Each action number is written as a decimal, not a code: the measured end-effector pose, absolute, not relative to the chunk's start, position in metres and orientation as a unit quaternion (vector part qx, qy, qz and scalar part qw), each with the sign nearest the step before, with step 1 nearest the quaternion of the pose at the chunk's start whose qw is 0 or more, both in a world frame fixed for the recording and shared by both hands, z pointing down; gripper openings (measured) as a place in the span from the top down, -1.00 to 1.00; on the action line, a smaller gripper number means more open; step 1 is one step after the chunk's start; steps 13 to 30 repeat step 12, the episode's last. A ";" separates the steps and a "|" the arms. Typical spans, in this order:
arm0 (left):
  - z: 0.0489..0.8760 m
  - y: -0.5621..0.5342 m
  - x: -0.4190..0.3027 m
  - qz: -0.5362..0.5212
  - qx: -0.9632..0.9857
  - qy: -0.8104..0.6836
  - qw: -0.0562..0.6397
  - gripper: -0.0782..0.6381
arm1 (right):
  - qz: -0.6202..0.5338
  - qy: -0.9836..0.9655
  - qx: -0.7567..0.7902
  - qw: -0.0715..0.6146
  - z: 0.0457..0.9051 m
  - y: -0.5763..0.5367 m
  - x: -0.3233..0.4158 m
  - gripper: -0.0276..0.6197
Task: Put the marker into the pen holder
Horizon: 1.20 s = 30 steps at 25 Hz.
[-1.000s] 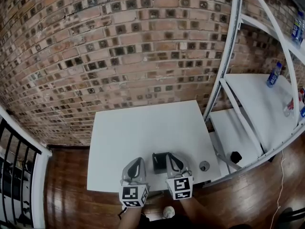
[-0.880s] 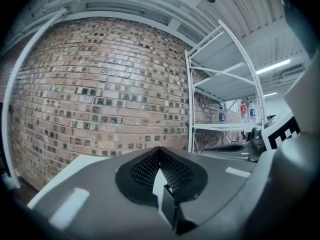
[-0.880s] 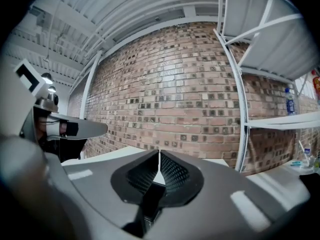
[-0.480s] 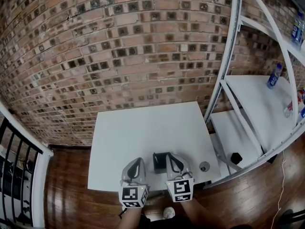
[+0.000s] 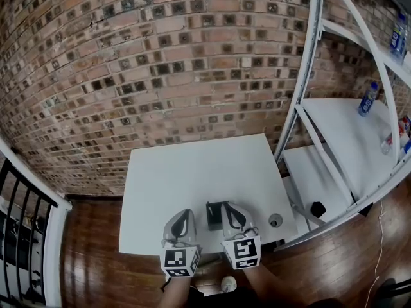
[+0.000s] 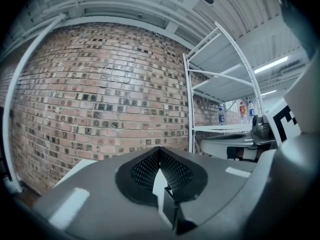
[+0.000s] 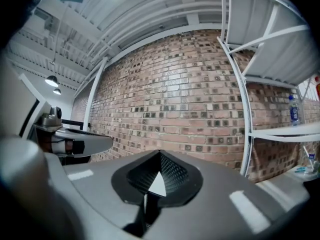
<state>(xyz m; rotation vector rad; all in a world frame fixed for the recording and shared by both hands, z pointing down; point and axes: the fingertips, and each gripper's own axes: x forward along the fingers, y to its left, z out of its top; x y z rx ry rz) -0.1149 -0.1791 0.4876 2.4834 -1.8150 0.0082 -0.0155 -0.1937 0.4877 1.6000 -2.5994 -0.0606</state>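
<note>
A black pen holder stands on the white table near its front edge. My left gripper hovers just left of it, jaws together. My right gripper sits against the holder's right side and covers part of it, jaws together too. In the left gripper view the left gripper meets at the tips, and a dark block shows through the gap below. The right gripper also meets at the tips, with a dark sliver low in its gap. No marker shows in any view.
A small round grey thing lies at the table's front right corner. A white metal shelf rack stands right of the table, with bottles on it and a black object lower down. A brick wall backs the table.
My right gripper has crept slightly forward along the pen holder. The left gripper has stayed put.
</note>
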 end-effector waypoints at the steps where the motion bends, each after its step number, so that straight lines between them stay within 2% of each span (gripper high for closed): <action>1: 0.487 -0.179 -0.114 0.003 0.808 -0.589 0.031 0.74 | -0.021 -0.851 0.523 0.043 0.487 -0.193 -0.016 0.91; 30: 0.486 -0.177 -0.113 0.005 0.809 -0.587 0.033 0.74 | -0.027 -0.854 0.518 0.042 0.483 -0.188 -0.021 0.91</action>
